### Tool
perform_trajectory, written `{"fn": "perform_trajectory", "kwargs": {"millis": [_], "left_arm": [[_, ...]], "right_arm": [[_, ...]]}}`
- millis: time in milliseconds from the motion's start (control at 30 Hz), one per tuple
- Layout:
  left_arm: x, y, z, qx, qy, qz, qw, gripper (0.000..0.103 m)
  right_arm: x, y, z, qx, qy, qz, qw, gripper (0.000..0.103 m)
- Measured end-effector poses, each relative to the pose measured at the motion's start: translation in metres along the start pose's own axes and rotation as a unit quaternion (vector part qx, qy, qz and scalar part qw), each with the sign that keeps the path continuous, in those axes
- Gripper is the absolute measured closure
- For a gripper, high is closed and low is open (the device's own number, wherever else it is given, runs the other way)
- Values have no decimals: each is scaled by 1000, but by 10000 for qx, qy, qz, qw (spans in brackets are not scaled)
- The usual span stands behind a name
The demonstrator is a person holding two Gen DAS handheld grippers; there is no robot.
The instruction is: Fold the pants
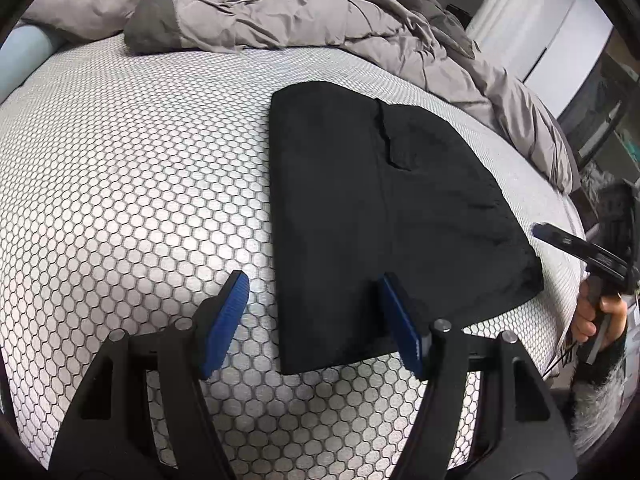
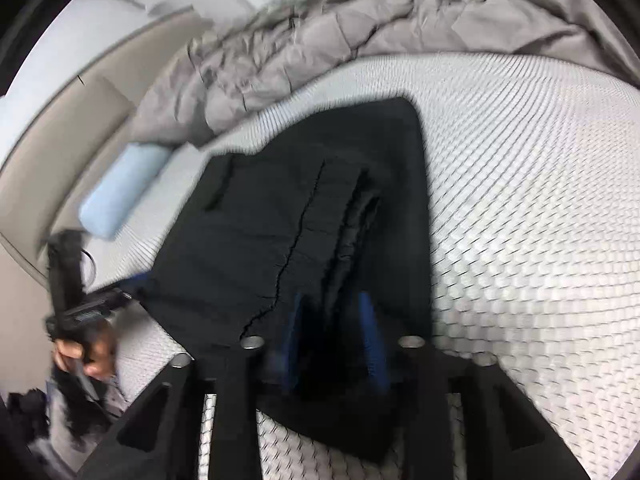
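We see a bed with a honeycomb-patterned mattress, a rumpled grey duvet heaped at its far side. The black pants lie folded flat on it. Our left gripper hovers wide apart, empty, above their near edge; our right gripper is blurred, partly spread over the cloth.

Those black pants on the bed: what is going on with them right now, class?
A person holding a two-finger gripper in each hand is folding black pants on a mattress with a honeycomb-patterned cover. The pants already lie flat in a compact folded shape. The left gripper is open, its blue pads straddling the near edge of the pants without holding them. The right gripper sits over the pants too, but that view is blurred, so its grip is unclear. A rumpled grey duvet lies behind.
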State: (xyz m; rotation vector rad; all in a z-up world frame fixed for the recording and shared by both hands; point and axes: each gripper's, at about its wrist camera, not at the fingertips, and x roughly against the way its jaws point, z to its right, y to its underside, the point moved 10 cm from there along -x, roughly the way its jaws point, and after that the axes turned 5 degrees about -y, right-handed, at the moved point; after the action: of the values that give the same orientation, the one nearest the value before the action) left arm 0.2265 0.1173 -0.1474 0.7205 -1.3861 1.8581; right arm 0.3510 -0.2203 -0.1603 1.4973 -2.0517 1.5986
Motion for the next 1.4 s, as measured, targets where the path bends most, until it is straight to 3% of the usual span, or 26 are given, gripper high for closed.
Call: {"fn": "perform_trajectory", "kwargs": {"millis": [33, 133, 200, 233, 300, 333, 467, 533, 600, 633, 700, 767, 867, 967, 1033, 1100, 1167, 1233, 1300, 1367, 1400], "left_arm": [[-1, 1, -2, 39, 7, -28, 10000, 38], [-3, 2, -3, 58, 52, -42, 10000, 38], [-6, 0, -2, 18, 8, -38, 10000, 38], [-8, -1, 0, -4, -17, -45, 10000, 38], [-12, -3, 2, -36, -43, -42, 10000, 38], [-14, -3, 2, -33, -64, -41, 10000, 38], [-15, -4, 2, -71, -91, -43, 9999, 38], [-16, -4, 2, -82, -81, -64, 9999, 38], [-16, -4, 1, -89, -82, -87, 9999, 38], [-15, -4, 1, -61, -68, -97, 9999, 38], [-12, -6, 2, 8, 15, -91, 10000, 38], [-13, -7, 5, 28, 116, -107, 9999, 38], [-22, -8, 8, 156, 142, -237, 9995, 41], [-27, -9, 7, 236, 127, -285, 9992, 43], [-27, -10, 5, 264, 100, -278, 9992, 49], [-25, -11, 4, 259, 66, -231, 9994, 54], [-19, -17, 3, 236, -16, -86, 9997, 66], [-10, -29, 7, 171, 67, 148, 9997, 77], [-8, -39, 11, 117, 63, 246, 9996, 77], [-24, -40, 9, 111, -107, 48, 9999, 75], [-39, -35, 7, 130, -193, -186, 9996, 69]], "right_arm": [[9, 0, 7, -35, 10, 40, 10000, 43], [11, 21, 25, -438, -320, -368, 9979, 43], [2, 43, 40, -566, -239, -675, 9958, 46], [-2, 48, 41, -474, -246, -635, 9966, 54], [1, 47, 29, -416, -601, -596, 9955, 93], [8, 45, 21, -428, -780, -493, 9948, 96], [32, 50, 1, -56, -954, -405, 9946, 98], [22, 68, 19, 122, -300, -781, 9964, 98], [14, 84, 28, 160, -168, -1135, 9933, 98], [21, 78, 25, 127, -286, -963, 9949, 98], [34, 67, 21, 54, -426, -733, 9964, 81], [47, 48, 21, -142, -553, -243, 9981, 38], [40, 22, 23, -768, -976, 168, 9921, 29], [-3, 13, 28, -1238, -1143, -199, 9855, 29], [-28, 9, 22, -1457, -1489, -437, 9771, 30], [-36, 5, 7, -1367, -1673, -382, 9756, 44], [-43, -3, -2, -993, -1378, -335, 9849, 76], [-35, -14, -15, -576, -1182, -119, 9912, 82], [-23, -27, -24, -267, -1085, 176, 9936, 84], [-25, -33, -26, -149, -957, 248, 9950, 83], [-33, -33, -20, -205, -771, 135, 9967, 83]]}}
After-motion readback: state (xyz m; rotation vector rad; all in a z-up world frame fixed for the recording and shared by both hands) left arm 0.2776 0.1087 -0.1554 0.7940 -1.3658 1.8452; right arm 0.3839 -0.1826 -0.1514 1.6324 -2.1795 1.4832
